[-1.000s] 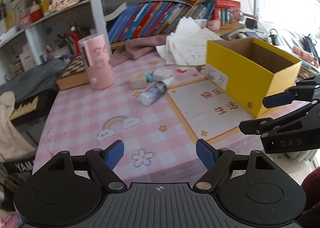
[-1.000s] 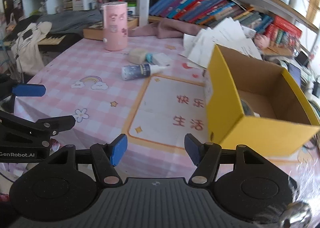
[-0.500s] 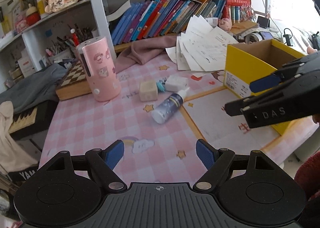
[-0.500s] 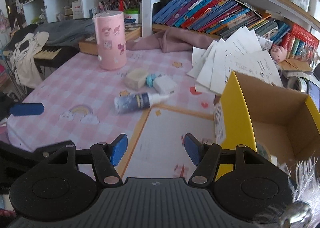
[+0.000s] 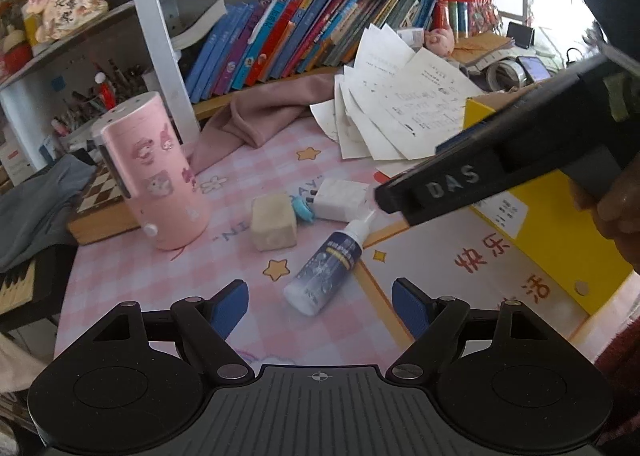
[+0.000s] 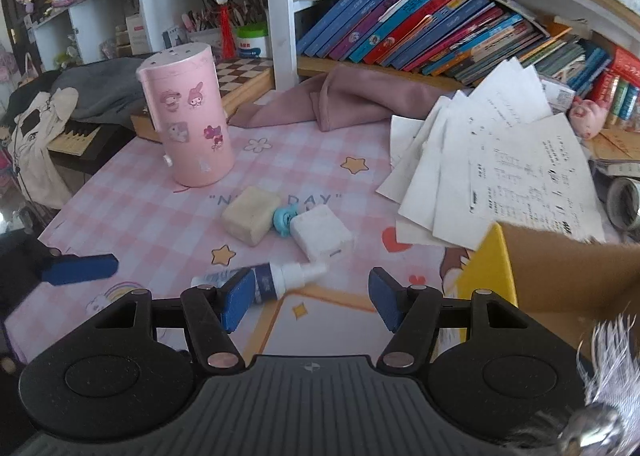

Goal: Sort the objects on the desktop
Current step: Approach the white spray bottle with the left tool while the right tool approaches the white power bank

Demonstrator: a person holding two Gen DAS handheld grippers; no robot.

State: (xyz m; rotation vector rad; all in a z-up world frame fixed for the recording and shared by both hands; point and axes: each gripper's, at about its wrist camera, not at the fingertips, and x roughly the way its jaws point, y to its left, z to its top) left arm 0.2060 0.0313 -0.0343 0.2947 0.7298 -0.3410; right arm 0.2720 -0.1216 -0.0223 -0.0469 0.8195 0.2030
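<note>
A blue-labelled spray bottle [image 5: 326, 268] lies on its side on the pink checked tablecloth, just ahead of my open, empty left gripper [image 5: 320, 302]. Beyond it lie a beige block [image 5: 274, 222], a small blue clip [image 5: 302, 210] and a white block [image 5: 342, 198]. My right gripper [image 6: 312, 298] is open and empty, low over the bottle [image 6: 264, 280], with the beige block [image 6: 250, 214] and white block [image 6: 320, 236] ahead. The yellow box [image 5: 552, 224] stands at the right; it also shows in the right wrist view [image 6: 560, 272].
A tall pink canister [image 6: 186, 120] stands at the back left beside a chessboard box [image 6: 240, 80]. Loose papers [image 6: 500, 164] and a pink cloth [image 6: 340, 100] lie at the back. Bookshelves [image 5: 300, 36] rise behind. The right gripper's body [image 5: 500, 172] crosses the left wrist view.
Both grippers have moved forward over the table toward the bottle and blocks. The right gripper now reaches across the left wrist view, above the white block. Both stay open.
</note>
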